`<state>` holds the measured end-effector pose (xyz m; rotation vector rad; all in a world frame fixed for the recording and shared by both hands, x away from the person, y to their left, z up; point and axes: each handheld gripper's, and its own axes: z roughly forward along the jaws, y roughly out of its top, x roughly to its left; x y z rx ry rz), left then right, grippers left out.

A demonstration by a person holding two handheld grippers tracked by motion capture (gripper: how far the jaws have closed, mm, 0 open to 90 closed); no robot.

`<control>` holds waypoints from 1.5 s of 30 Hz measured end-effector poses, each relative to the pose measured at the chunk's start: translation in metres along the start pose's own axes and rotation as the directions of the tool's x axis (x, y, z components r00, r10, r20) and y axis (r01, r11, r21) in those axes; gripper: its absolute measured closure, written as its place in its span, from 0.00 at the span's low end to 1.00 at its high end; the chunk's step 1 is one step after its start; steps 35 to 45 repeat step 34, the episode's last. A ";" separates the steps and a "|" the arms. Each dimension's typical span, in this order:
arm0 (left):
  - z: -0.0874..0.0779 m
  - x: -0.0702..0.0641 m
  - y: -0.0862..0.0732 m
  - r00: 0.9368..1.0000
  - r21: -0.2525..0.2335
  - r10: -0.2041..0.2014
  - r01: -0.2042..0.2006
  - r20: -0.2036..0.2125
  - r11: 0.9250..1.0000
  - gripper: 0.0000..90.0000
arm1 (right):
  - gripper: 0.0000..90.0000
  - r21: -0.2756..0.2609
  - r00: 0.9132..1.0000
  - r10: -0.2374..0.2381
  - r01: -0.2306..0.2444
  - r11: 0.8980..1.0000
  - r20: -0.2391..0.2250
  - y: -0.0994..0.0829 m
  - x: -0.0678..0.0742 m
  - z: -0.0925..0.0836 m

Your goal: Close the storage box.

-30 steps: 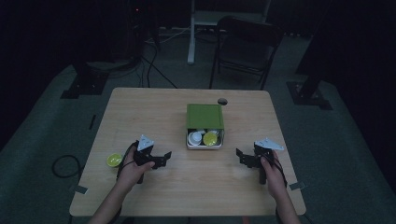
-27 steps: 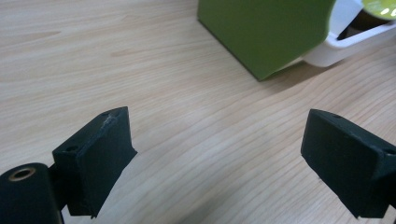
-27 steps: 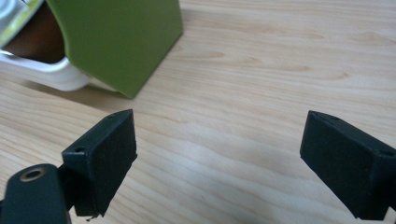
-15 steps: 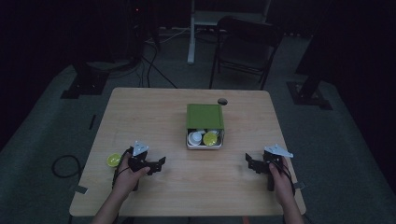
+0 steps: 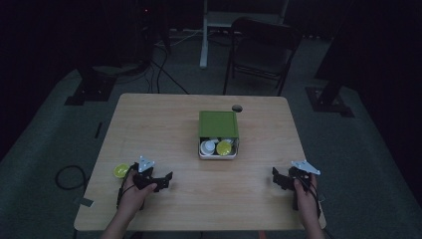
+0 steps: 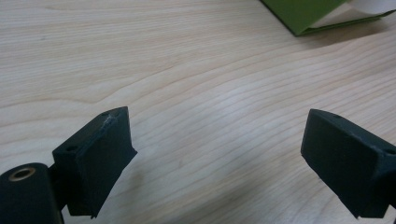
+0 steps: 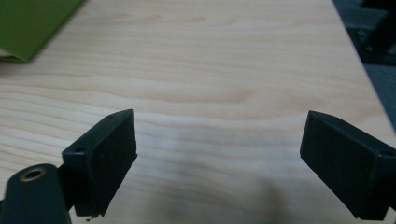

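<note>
The green box point(image 5: 218, 130) stands near the table's middle, its lid covering most of it, so that a white cup point(image 5: 207, 148) and a yellow cup point(image 5: 224, 148) are seen only at the near, uncovered end. A second yellow cup point(image 5: 120, 171) lies well apart, near the left edge of the table point(image 5: 164, 124), just beside the left gripper point(image 5: 160, 182). That gripper is held low over the bare wood with its jaws spread wide and nothing between them; the right gripper point(image 5: 279, 179) is likewise wide open and empty, close to the right near corner. Trouble is most likely to be caused by the lone cup: if the left hand is swung round carelessly, the cup could be knocked by the gripper's body and sent off the nearby edge. If the cup is pinched at its rim, it may be squeezed out of the jaws. The box seems light, so it could be shoved or its lid displaced should a gripper be pushed against it while a cup is put in.
</note>
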<state>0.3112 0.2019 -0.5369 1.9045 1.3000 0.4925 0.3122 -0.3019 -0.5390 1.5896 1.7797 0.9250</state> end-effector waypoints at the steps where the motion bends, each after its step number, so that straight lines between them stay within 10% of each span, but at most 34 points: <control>1: -0.001 0.000 -0.001 1.000 0.000 -0.004 0.004 -0.007 1.000 0.10 | 0.12 0.008 1.000 0.008 -0.008 1.000 0.020 -0.001 -0.001 -0.001; 12: -0.002 0.001 -0.010 0.992 -0.018 -0.065 0.063 -0.105 0.998 0.10 | 0.12 0.071 0.988 0.059 -0.069 0.995 0.140 -0.015 -0.008 -0.004; 22: 0.000 -0.005 -0.012 0.990 0.076 -0.036 0.046 -0.134 0.996 0.10 | 0.12 0.123 0.990 0.075 -0.089 0.988 0.118 -0.016 -0.010 -0.002; 45: 0.002 -0.011 -0.012 0.984 0.096 -0.005 0.022 -0.178 0.995 0.10 | 0.12 0.122 0.991 0.074 -0.087 0.989 0.113 -0.016 -0.010 -0.002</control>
